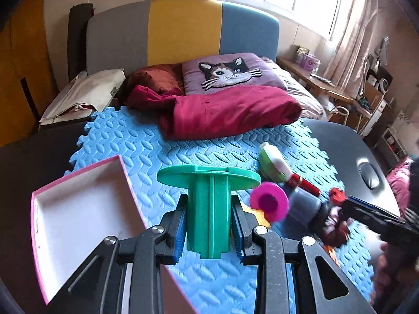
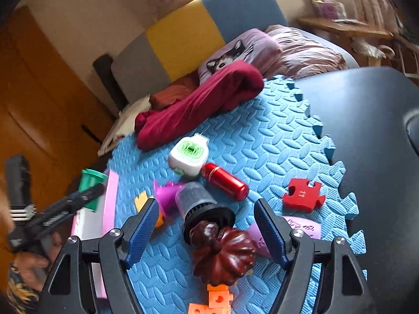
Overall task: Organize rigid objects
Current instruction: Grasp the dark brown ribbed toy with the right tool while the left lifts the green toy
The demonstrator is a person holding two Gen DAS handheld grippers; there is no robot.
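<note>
Two hand-held grippers, one clamped, one spread.
Left gripper [image 1: 208, 225] has its fingers pressed onto a green spool [image 1: 208, 204]; right gripper [image 2: 207, 231] has its jaws wide apart.

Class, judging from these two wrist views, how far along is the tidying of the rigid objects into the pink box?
Done: nothing visibly; the part of the pink box in view holds nothing.
In hand: the left gripper is clamped on the green spool beside the box. The right gripper is open above the brown pumpkin.
Left on the blue mat: red cylinder, red puzzle piece, white-green device, grey cap, orange blocks.
</note>
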